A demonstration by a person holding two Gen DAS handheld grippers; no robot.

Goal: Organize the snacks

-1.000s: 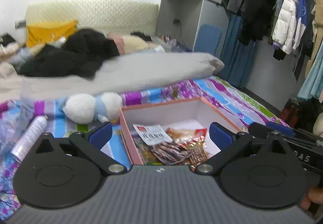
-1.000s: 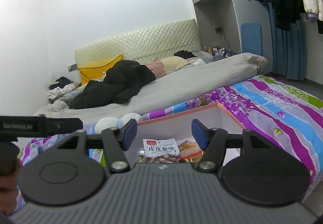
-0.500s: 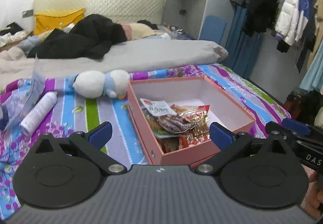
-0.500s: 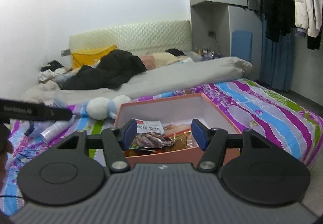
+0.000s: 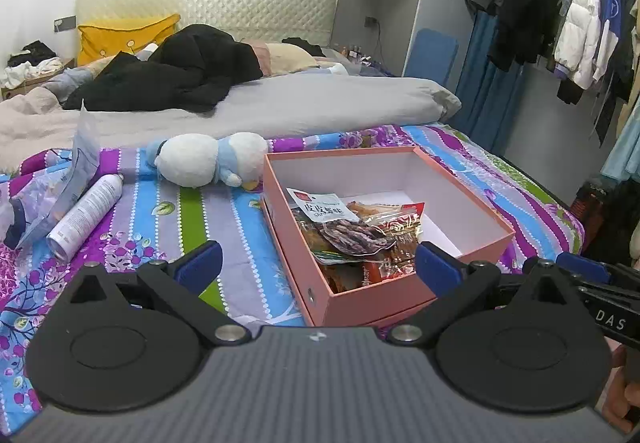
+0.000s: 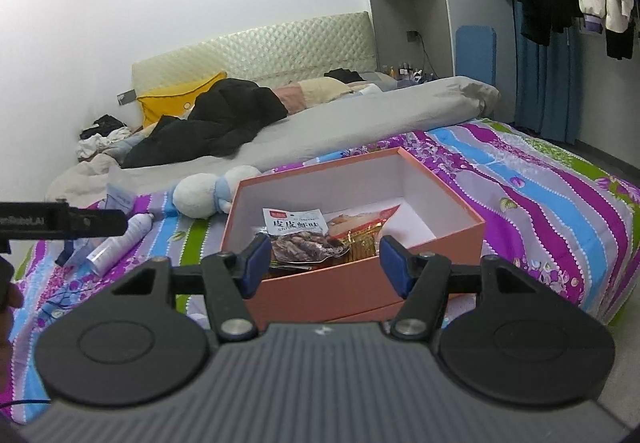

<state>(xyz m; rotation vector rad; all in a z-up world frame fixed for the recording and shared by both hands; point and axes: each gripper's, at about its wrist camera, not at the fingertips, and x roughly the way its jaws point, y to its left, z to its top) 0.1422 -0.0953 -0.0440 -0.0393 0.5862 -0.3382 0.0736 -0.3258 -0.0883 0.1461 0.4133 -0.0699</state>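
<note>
One pink box (image 5: 404,299) of snack packets (image 5: 348,231) sits open on the striped bedspread (image 5: 240,227), both grippers empty in front of it.

The packets lie heaped in the box's near-left part; the top one has a white label, and the exact count cannot be told. Just beyond the box's left corner lies one white-and-blue plush toy (image 5: 204,159); farther left, one white spray can (image 5: 84,217) on its side, beside a crumpled clear bag (image 5: 60,187). The left gripper (image 5: 318,267) has its two blue pads spread wide, nothing between them. The right gripper (image 6: 324,263) also stands spread and clear of the box's near wall.
</note>
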